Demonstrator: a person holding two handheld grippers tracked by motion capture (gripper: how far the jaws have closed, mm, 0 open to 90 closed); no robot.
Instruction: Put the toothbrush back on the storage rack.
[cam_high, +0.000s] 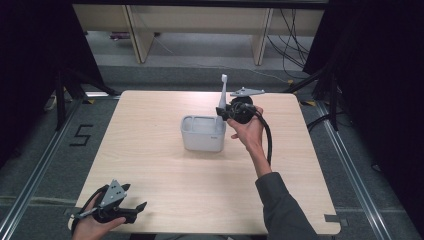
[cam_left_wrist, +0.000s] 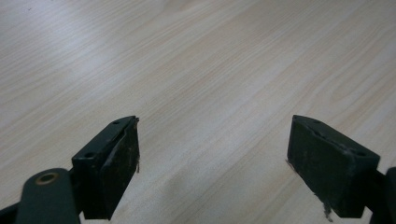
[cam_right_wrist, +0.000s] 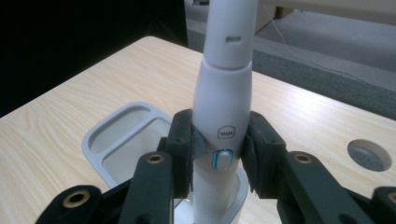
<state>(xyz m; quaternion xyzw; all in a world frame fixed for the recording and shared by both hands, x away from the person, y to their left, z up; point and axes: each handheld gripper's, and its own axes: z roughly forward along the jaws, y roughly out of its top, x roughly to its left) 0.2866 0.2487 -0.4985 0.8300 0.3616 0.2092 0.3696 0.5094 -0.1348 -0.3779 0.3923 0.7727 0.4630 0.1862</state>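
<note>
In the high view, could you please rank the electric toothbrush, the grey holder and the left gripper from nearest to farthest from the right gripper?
1. electric toothbrush: clamped in the right gripper.
2. grey holder: just beside it, toward table centre.
3. left gripper: at the near left edge.

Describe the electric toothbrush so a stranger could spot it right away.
Start at the light wooden table and find the pale grey plastic holder with compartments near its middle. At that holder's right end, the slim white electric toothbrush stands upright, clamped between the right gripper's black fingers. It is the only tall white stick there, with a small glowing button low on its handle.
</note>
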